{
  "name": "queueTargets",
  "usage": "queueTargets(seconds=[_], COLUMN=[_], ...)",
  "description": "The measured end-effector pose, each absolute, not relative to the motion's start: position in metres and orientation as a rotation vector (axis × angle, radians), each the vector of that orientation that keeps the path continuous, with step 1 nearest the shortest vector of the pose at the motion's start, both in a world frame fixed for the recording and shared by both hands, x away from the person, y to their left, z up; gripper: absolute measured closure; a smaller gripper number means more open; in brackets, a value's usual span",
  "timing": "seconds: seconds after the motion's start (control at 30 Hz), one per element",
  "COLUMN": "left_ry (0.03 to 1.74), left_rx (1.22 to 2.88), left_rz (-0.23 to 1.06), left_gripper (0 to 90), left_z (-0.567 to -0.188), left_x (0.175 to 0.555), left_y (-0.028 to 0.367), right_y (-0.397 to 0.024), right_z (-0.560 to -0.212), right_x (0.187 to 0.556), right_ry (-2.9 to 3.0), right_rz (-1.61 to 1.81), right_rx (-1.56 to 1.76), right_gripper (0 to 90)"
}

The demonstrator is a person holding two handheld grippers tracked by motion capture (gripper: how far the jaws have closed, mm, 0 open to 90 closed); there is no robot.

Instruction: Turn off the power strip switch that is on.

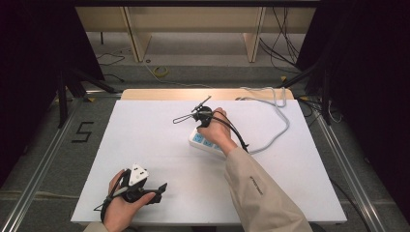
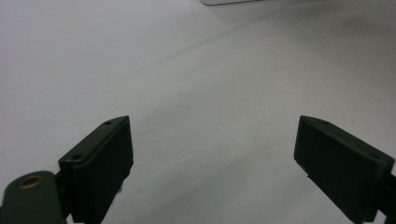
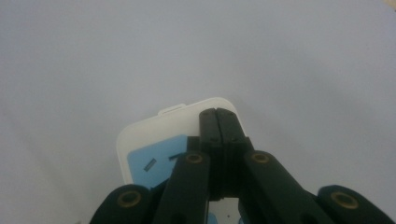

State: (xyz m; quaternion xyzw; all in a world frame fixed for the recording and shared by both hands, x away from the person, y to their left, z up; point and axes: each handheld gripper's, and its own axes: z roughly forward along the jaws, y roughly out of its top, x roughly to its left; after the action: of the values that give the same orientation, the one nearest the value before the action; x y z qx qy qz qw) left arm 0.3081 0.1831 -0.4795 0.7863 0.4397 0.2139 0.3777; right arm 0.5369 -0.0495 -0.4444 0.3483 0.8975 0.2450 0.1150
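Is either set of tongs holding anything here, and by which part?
Nothing is held. The left tongs stand open over bare table; the right tongs are shut with nothing between them, tips over the end of the power strip.

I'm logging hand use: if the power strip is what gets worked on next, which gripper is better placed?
Probably the right. The right gripper sits directly over the power strip end, jaws closed together, while the left gripper rests open near the table front edge, far from the strip.
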Motion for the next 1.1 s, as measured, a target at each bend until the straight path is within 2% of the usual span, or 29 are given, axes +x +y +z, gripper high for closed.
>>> queueTargets(seconds=[1.1], left_ry=[1.132], left_rx=[2.010], left_rz=[0.555], left_gripper=[11.6], left_z=[-0.4800], left_x=[0.3065], left_y=[0.1849], right_y=[-0.0524], right_z=[-0.4466], right_x=[0.5296], right_ry=[2.578], right_rz=[0.733], right_rx=[1.039], right_gripper=[90.0])
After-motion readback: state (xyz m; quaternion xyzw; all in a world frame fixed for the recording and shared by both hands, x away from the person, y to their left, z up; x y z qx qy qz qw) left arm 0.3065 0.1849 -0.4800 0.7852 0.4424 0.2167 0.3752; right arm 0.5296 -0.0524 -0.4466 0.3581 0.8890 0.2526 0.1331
